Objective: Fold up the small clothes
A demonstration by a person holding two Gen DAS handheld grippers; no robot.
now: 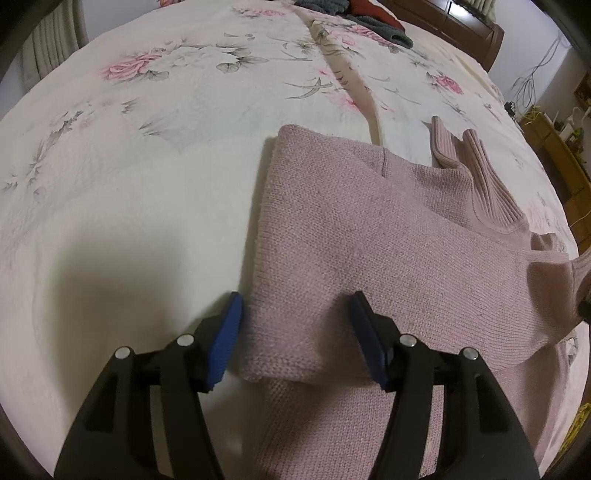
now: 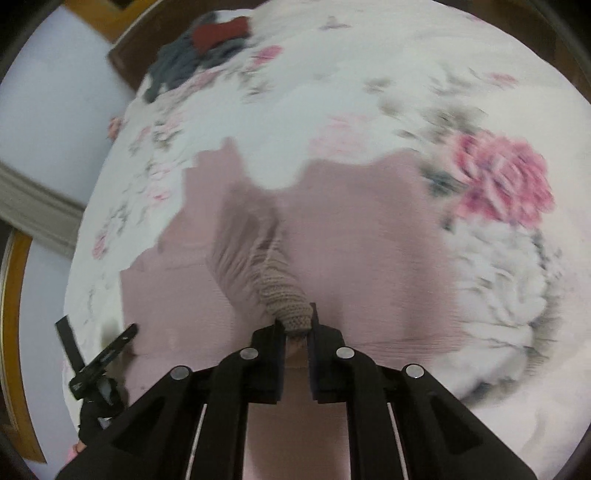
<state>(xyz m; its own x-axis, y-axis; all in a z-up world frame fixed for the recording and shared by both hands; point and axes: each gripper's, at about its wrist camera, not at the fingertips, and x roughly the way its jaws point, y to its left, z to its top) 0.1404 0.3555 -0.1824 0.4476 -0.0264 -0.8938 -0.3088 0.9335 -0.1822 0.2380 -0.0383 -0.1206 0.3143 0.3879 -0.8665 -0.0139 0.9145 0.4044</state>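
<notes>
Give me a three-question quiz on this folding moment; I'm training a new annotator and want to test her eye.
1. True or false: the left gripper is clamped on the pink knit sweater.
2. What is pinched between the jaws of the right gripper?
A. the floral bedspread
B. a bunched ribbed part of the sweater
C. the red garment
3. Fill in: the grey and red clothes lie at the ____ end of the bed.

Key: 1 false, its jaws stand open over the sweater's folded edge. 2 B. 3 far.
</notes>
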